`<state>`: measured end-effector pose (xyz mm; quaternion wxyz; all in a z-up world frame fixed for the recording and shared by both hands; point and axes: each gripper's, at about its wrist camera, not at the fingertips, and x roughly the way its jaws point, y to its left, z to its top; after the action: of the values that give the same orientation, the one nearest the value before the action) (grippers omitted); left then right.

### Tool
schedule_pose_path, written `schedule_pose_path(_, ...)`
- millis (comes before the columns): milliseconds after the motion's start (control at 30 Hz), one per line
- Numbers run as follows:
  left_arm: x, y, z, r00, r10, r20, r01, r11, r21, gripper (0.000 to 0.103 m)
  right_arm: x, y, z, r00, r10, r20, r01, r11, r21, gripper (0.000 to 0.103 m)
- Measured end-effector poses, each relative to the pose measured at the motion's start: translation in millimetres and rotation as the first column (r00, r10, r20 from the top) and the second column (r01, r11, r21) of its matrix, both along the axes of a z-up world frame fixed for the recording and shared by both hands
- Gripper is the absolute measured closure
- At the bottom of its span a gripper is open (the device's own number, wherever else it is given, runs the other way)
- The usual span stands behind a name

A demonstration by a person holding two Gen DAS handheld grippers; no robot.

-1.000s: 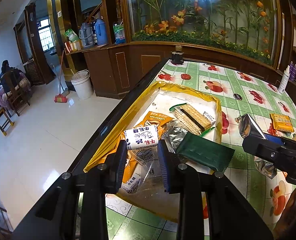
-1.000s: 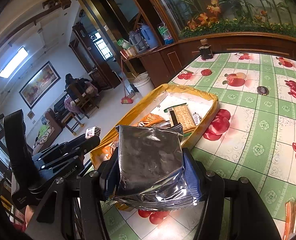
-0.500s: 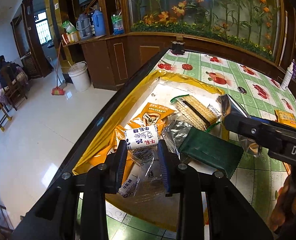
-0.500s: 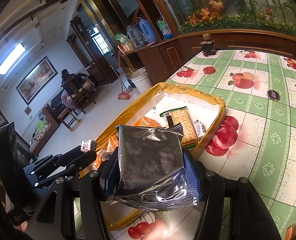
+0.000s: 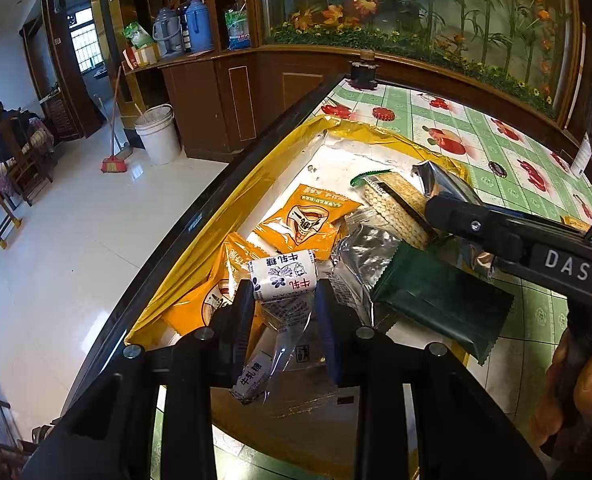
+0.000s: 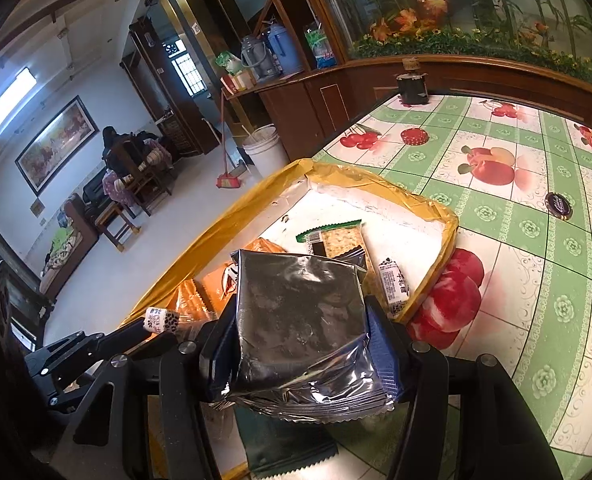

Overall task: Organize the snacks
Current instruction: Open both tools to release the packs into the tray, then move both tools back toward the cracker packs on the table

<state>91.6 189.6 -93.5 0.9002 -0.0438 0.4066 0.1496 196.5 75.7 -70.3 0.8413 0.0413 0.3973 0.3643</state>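
Crinkled, mirror-bright foil on the silver snack packet (image 6: 299, 320); glossy printed plastic on the white candy roll (image 5: 283, 275); matt dark green wrapper (image 5: 441, 300); shiny yellow-lined tray (image 6: 379, 178); smooth, glossy fruit-print tablecloth (image 6: 535, 248); polished wooden cabinet (image 5: 232, 92).

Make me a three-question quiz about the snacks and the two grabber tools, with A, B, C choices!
1. Where is the cracker pack?
A. in the yellow tray
B. on the floor
C. in the white bucket

2. What colour is the bag in the right tool?
A. pink
B. silver
C. orange

3. What is the left tool doing?
A. hanging open with nothing in it
B. squeezing a broom
C. gripping a white candy bag

Answers:
1 A, the crackers lie on the tray's white floor.
2 B, the bag is shiny foil.
3 C, both fingers press the little white bag.
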Motion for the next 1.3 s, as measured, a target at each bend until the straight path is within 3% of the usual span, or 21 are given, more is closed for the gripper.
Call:
schedule_pose_path(67, 1.5, 0.9, 0.0, 1.000, 0.003, -0.003, -0.003, 1.000, -0.007, 0.073, 2.6, 4.3, -1.1, 1.000, 0.001, 0.003, -0.001, 1.000, -0.009, 0.044)
schedule_pose_path(200, 0.6, 6.6, 1.2, 1.000, 0.026, -0.009, -0.027, 0.999, -0.023, 0.039, 3.8, 15.0, -2.4, 1.000, 0.013, 0.011, -0.013, 0.999, -0.043, 0.041)
schedule_pose_path(233, -0.8, 8.2, 2.4, 0.999, 0.032, -0.001, -0.032, 0.999, -0.027, 0.037, 1.9, 16.2, -1.7, 1.000, 0.016, 0.014, -0.015, 0.999, -0.046, 0.040)
schedule_pose_path(433, -6.8, 7.8, 11.5, 0.999, 0.038, 0.020, -0.038, 0.999, -0.027, 0.037, -5.1, 8.0, 9.2, 0.999, 0.003, 0.049, -0.001, 0.999, -0.037, 0.036)
schedule_pose_path(733, -20.7, -16.6, 28.2, 0.998, -0.011, 0.056, 0.011, 1.000, -0.014, 0.030, -31.6, -51.0, 27.5, 0.994, -0.079, 0.075, 0.079, 0.997, 0.008, 0.034)
schedule_pose_path(1000, -26.9, -50.6, 40.9, 0.994, -0.086, 0.074, 0.087, 0.996, -0.007, 0.030, -64.9, -138.4, 21.7, 0.972, -0.221, 0.075, 0.221, 0.975, 0.010, 0.031)
schedule_pose_path(1300, -25.3, -115.5, 38.0, 0.972, -0.230, 0.048, 0.230, 0.973, -0.007, 0.030, -103.3, -251.9, -5.0, 0.909, -0.417, 0.017, 0.417, 0.909, -0.009, 0.030)
